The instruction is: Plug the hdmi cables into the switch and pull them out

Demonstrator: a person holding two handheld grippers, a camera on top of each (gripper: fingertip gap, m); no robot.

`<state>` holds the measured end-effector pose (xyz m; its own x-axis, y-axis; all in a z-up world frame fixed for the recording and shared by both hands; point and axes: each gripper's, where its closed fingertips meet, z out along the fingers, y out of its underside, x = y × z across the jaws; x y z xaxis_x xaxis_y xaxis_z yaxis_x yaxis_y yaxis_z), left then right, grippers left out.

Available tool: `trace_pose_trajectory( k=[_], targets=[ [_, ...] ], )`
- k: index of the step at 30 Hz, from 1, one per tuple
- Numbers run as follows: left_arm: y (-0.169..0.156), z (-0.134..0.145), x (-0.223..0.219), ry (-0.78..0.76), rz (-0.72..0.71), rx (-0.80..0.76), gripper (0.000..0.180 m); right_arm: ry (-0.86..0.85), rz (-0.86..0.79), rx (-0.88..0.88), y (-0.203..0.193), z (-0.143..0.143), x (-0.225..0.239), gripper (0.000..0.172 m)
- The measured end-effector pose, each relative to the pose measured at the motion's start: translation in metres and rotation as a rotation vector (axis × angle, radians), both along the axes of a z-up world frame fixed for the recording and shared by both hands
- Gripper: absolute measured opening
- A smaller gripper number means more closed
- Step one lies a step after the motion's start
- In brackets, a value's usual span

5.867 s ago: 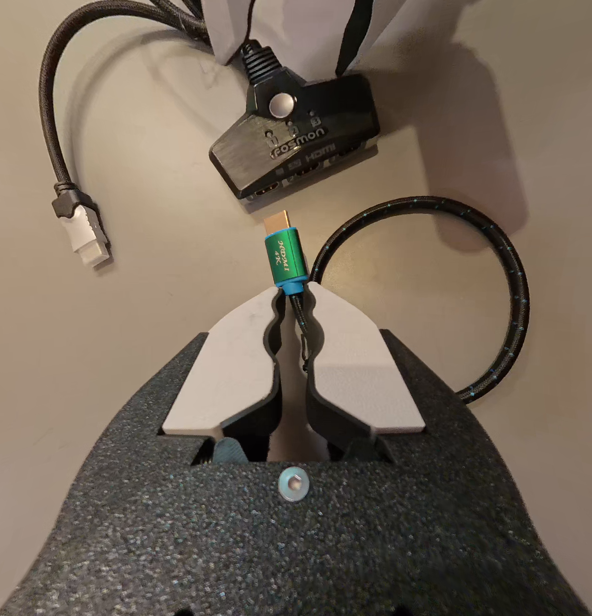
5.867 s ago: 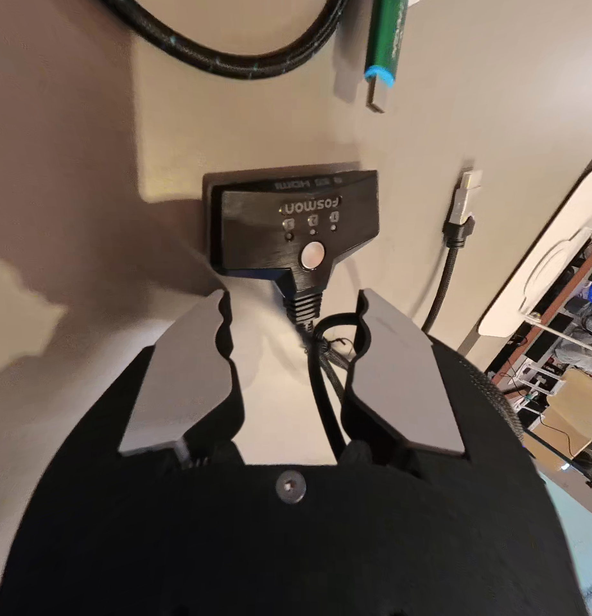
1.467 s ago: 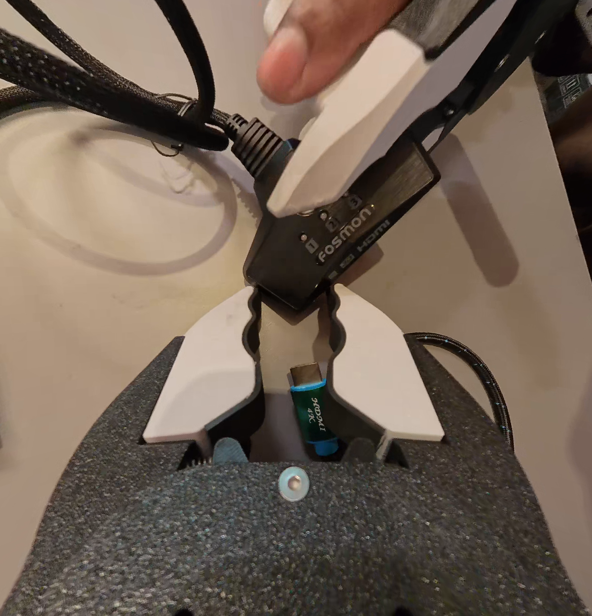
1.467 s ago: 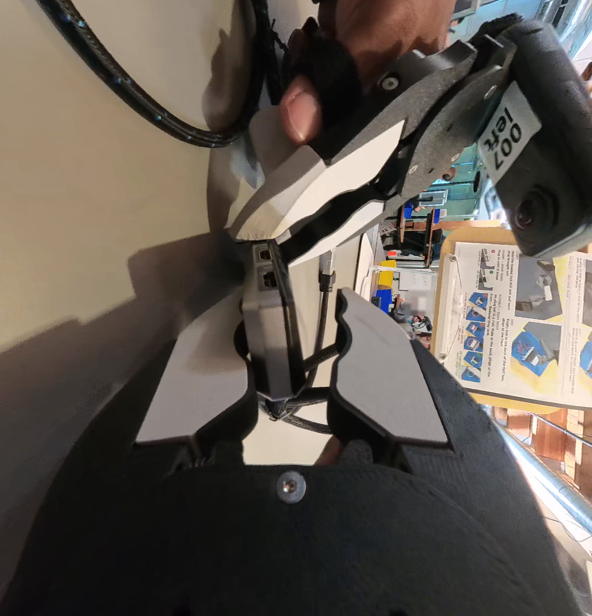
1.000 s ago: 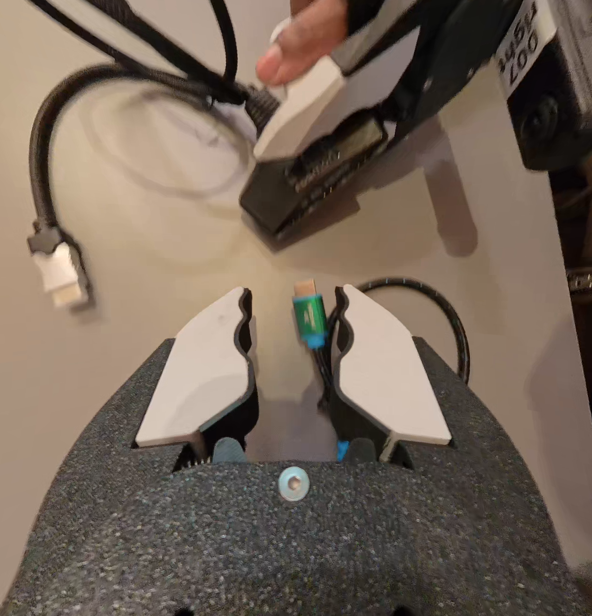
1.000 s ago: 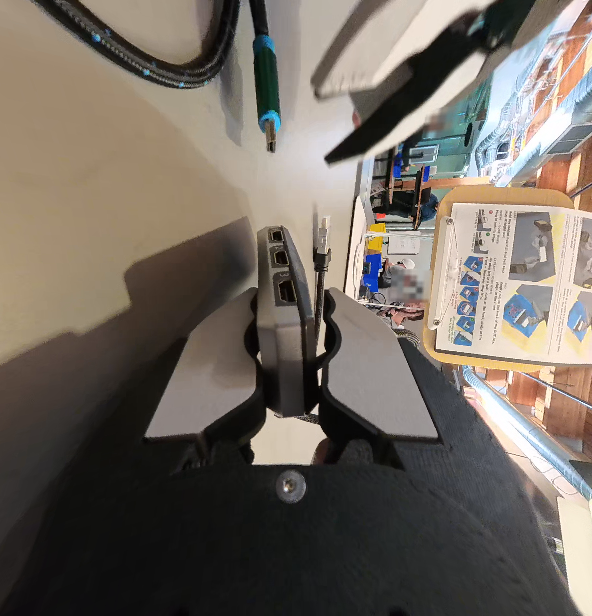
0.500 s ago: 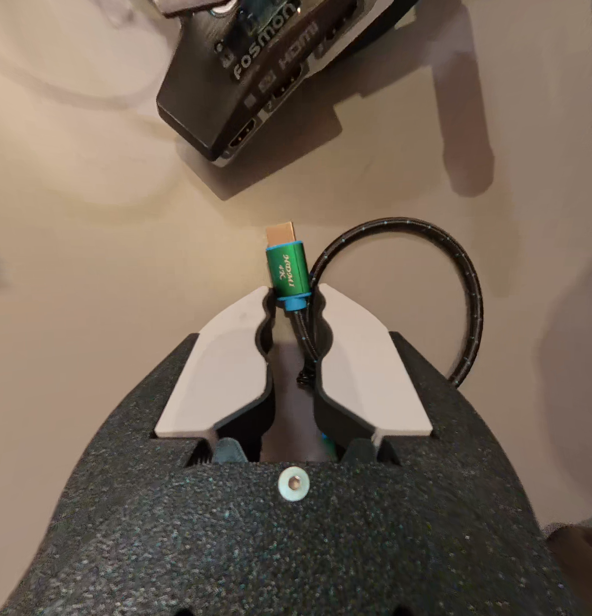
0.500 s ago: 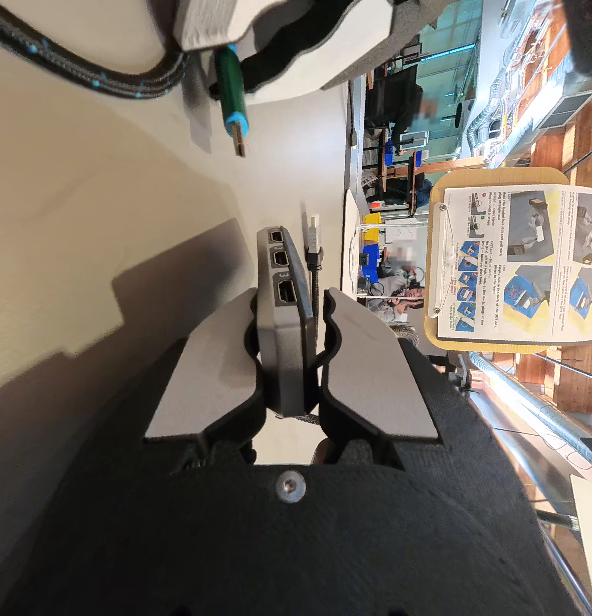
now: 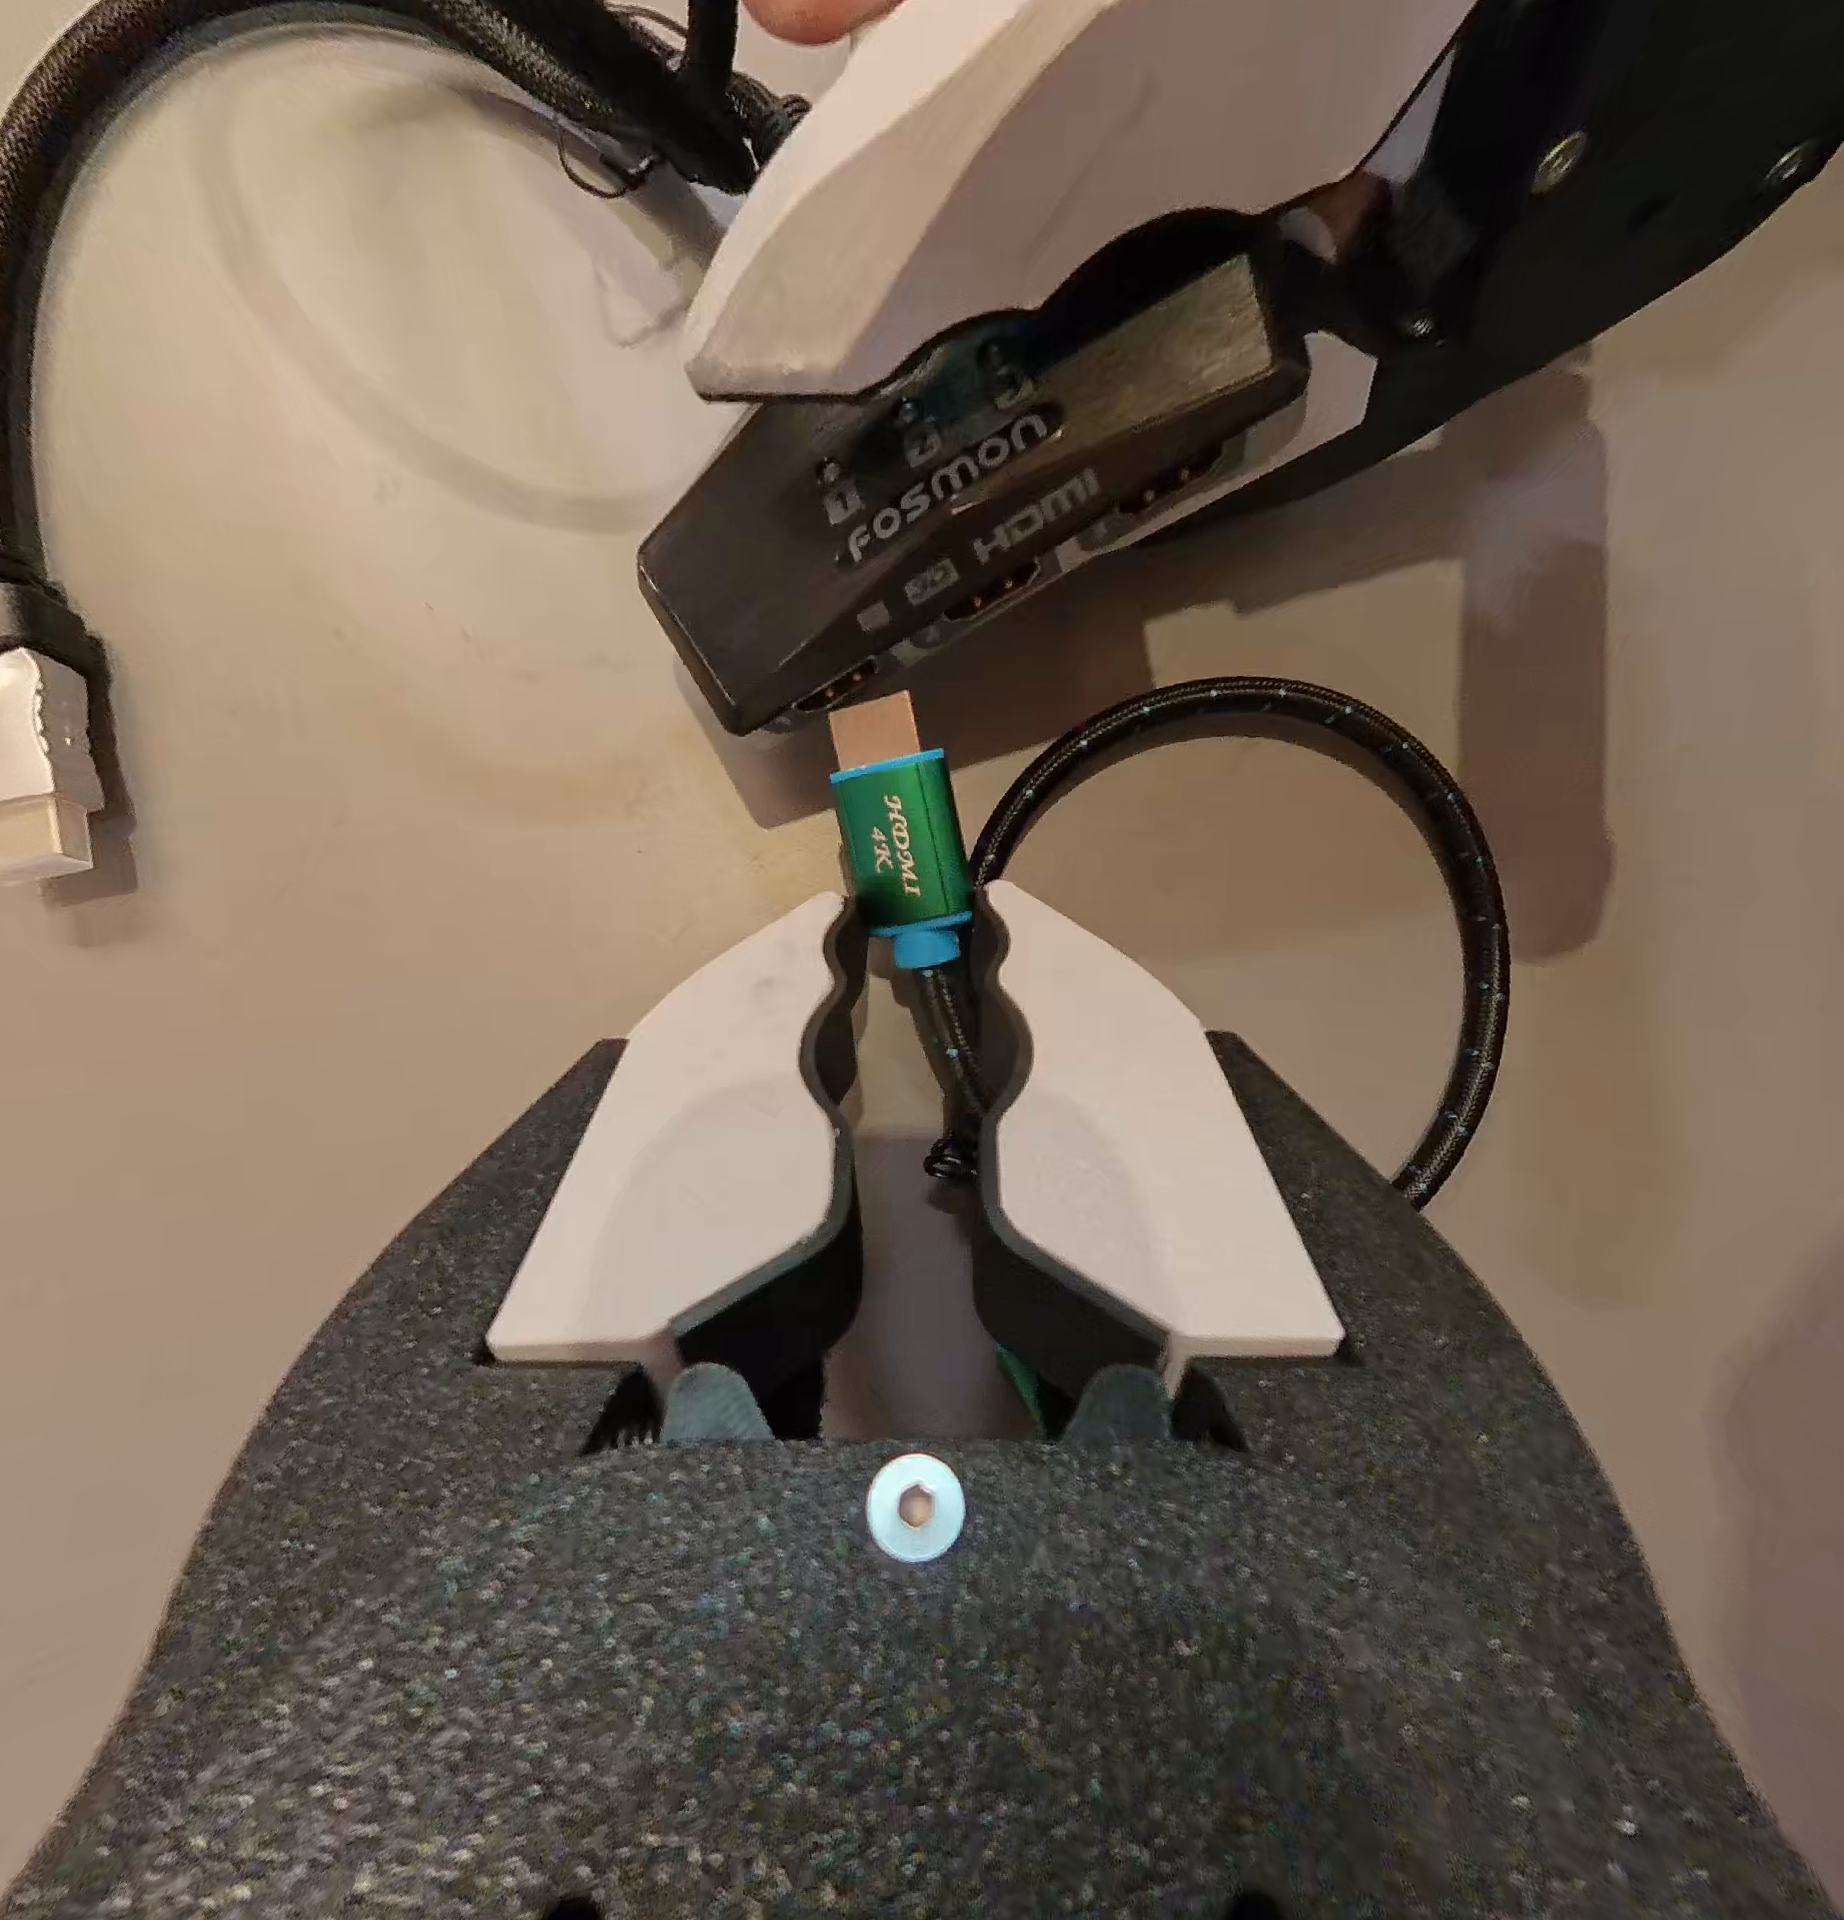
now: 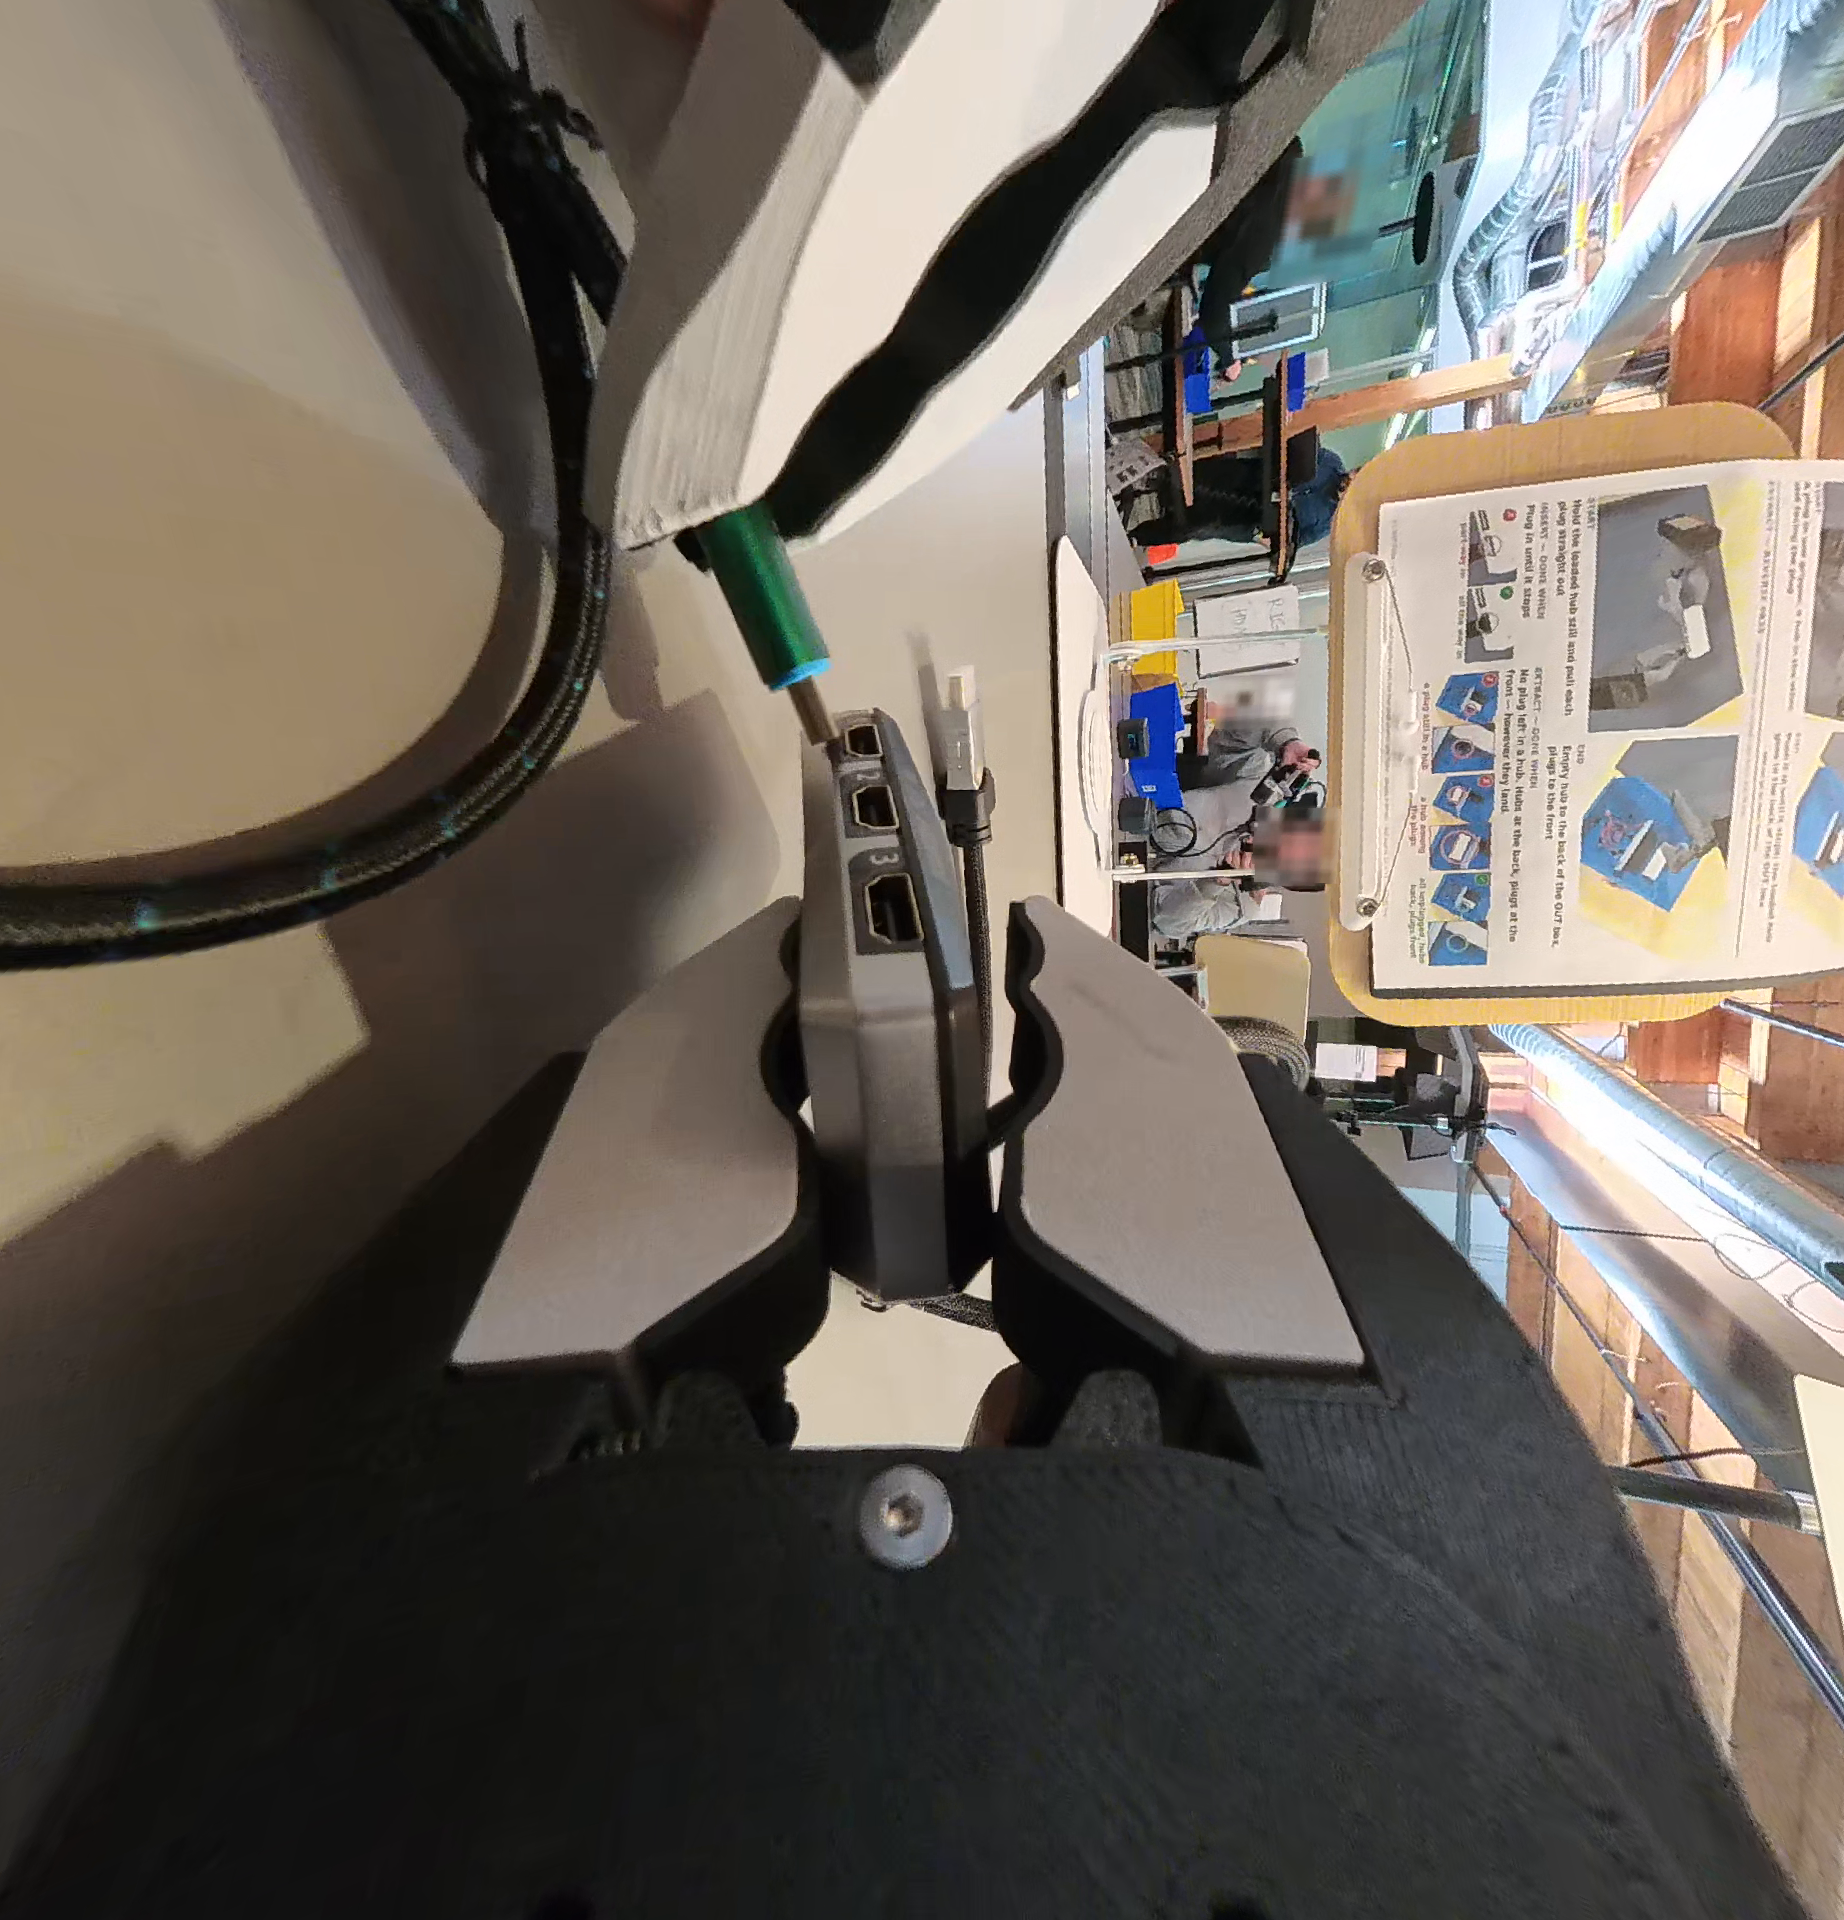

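Beige table (image 9: 326,727) fills most of both views, and past its edge, at 3 o'clock in the right wrist view, stands a wooden board with a printed sheet (image 10: 1583,727). My left claw (image 9: 913,914) is clamped on the rear end of the green plug (image 9: 902,831), fingertips pressing its sides just above the blue collar. Its black braided cable (image 9: 1417,790) runs back between the fingers and loops out toward 3 o'clock. My right claw (image 10: 902,914) is closed on the black hub (image 10: 876,1039), held edge-on with its row of ports facing away from me toward 12 o'clock. In the left wrist view the hub hangs at 1 o'clock, above the table. What has changed: a second ago my left fingers stood wide with the plug loose between them, and half a second ago the gripped plug was well apart from the hub. Now the plug's gold tip (image 9: 874,732) touches the mouth of the end port (image 10: 864,740), leaning a little off the port's line. Whether it has entered I cannot tell. A silver-white plug (image 9: 24,769) on the hub's own lead lies on the table at 9 o'clock.
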<state>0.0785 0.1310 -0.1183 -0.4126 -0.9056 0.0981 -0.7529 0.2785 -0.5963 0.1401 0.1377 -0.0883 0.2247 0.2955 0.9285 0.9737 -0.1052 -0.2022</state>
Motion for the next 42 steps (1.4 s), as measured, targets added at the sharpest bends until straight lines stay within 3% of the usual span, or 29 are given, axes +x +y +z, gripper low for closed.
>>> trace_pose_trajectory(
  k=[13, 19, 31, 42],
  targets=[
    [0.005, -0.001, 0.0, 0.039, 0.056, 0.113, 0.019, -0.098, 0.011, 0.008, -0.003, 0.0, -0.01, 0.034],
    [-0.002, -0.005, 0.003, 0.054, 0.039, 0.147, 0.019, -0.132, 0.138, -0.001, -0.012, -0.002, -0.038, 0.033],
    [-0.008, -0.005, 0.001, 0.034, -0.022, 0.113, 0.019, -0.059, 0.205, -0.031, -0.02, -0.003, -0.038, 0.033],
    [-0.011, -0.006, 0.002, 0.029, -0.032, 0.081, 0.019, -0.033, 0.049, -0.03, -0.012, -0.001, -0.015, 0.045]
  ],
)
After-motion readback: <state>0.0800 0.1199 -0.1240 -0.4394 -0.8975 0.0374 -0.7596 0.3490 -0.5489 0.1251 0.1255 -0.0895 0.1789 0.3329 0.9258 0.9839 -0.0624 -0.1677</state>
